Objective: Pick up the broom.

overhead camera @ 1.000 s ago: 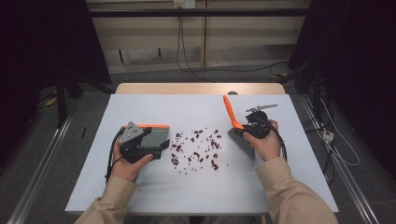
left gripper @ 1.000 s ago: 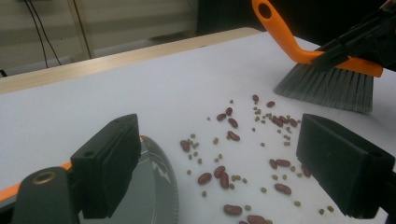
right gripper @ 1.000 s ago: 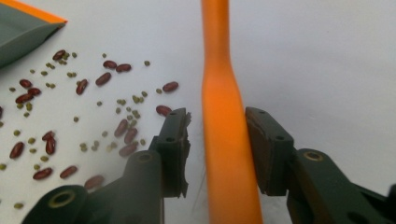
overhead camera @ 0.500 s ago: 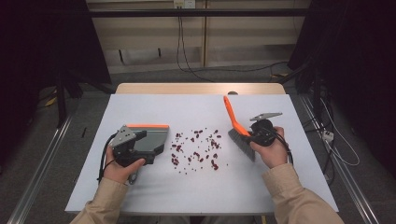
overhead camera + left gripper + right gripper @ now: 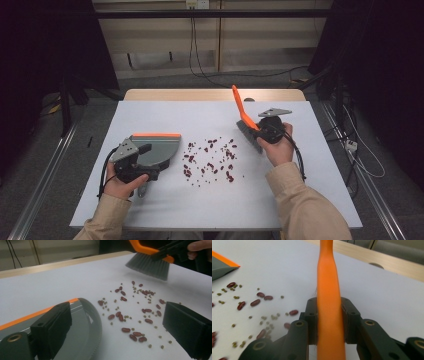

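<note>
Resting low at the table's point(image 5: 150, 210) left, the left tool point(image 5: 131, 167) has its jaws spread wide, one over the grey dustpan's point(image 5: 157, 147) pan, nothing visibly pressed between them; the jaws have just been opening. Just right of it lie scattered beans point(image 5: 210, 160). Beyond them the right tool point(image 5: 265, 131) is clamped tight on the brush's point(image 5: 240, 107) orange handle, bristles angled down beside the beans.
</note>
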{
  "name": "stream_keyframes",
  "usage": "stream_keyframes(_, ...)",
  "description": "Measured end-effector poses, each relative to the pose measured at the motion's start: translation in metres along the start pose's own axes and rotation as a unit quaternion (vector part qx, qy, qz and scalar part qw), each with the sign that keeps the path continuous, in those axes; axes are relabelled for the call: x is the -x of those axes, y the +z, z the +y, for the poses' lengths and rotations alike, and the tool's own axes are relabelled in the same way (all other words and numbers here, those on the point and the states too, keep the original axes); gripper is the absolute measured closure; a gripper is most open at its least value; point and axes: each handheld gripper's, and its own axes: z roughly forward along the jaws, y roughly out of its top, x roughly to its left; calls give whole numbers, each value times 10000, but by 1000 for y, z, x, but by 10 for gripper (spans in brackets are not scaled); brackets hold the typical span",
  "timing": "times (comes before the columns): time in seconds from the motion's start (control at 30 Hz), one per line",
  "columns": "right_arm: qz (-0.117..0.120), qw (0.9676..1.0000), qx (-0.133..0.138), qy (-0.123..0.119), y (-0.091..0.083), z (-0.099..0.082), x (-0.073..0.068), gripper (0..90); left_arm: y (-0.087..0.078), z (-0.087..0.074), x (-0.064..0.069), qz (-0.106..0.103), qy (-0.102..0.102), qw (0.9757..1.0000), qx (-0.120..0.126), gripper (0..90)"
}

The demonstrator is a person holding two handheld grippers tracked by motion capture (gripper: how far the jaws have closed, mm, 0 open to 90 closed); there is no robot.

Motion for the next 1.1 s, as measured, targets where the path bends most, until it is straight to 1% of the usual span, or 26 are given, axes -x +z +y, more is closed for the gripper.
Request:
stream_keyframes(0.07,-73,9999,-19,-112,11,4,-3,711,-1,0,0,11,-16,10000,16,85)
stream_keyframes(0.1,-115,9996,-13,-246,16,6,-4,711,-1,-1,-1,5,-19,10000,16,85)
stream_keyframes(0.13,-220,9990,-17,-382,21,7,-5,711,-2,-1,-1,18,-26,10000,27,84)
stream_keyframes(0.2,-296,9975,-119,-624,30,9,-6,711,-3,-1,-2,24,-22,10000,27,84)
stream_keyframes(0.27,-255,9966,-86,-776,36,9,-9,711,-4,-1,-3,49,-18,10000,42,84)
stream_keyframes(0.33,-194,9955,-131,-917,38,9,-15,711,-5,-1,-4,59,-18,10000,55,84)
stream_keyframes(0.37,-159,9941,-183,-1058,38,10,-17,711,-5,-1,-4,72,-36,9999,71,84)
stream_keyframes(0.43,-132,9921,-275,-1218,37,9,-23,711,-5,-1,-4,85,-25,9999,63,84)
stream_keyframes(0.53,-66,9917,-285,-1249,33,8,-30,711,-4,-1,-4,81,5,10000,43,83)
stream_keyframes(0.6,43,9921,-281,-1225,31,6,-35,711,-3,-1,-4,93,4,9999,43,83)
stream_keyframes(0.67,84,9907,-305,-1323,28,5,-41,711,-3,-1,-4,84,11,10000,48,83)
stream_keyframes(0.7,146,9903,-322,-1346,26,4,-45,711,-3,-1,-4,80,18,10000,44,83)
stream_keyframes(0.73,145,9901,-324,-1355,25,4,-48,711,-3,-1,-4,59,-1,10000,36,83)
stream_keyframes(0.8,232,9890,-311,-1428,23,2,-54,711,-4,-1,-4,58,9,10000,51,83)
stream_keyframes(0.87,223,9871,-315,-1552,20,-1,-61,710,-4,-1,-4,66,-11,10000,63,83)
stream_keyframes(0.9,258,9874,-318,-1531,19,-2,-63,711,-4,-1,-4,69,-22,9999,70,83)
stream_keyframes(0.97,314,9860,-303,-1609,16,-4,-67,711,-5,-1,-4,65,1,10000,61,83)
stream_keyframes(1.0,368,9860,-280,-1603,15,-5,-68,710,-5,-1,-3,63,1,10000,61,83)
stream_keyframes(1.07,368,9837,-298,-1733,12,-7,-72,710,-5,-1,-2,44,10,10000,48,83)
stream_keyframes(1.1,406,9841,-303,-1703,10,-7,-74,710,-4,-1,-2,52,11,10000,67,83)
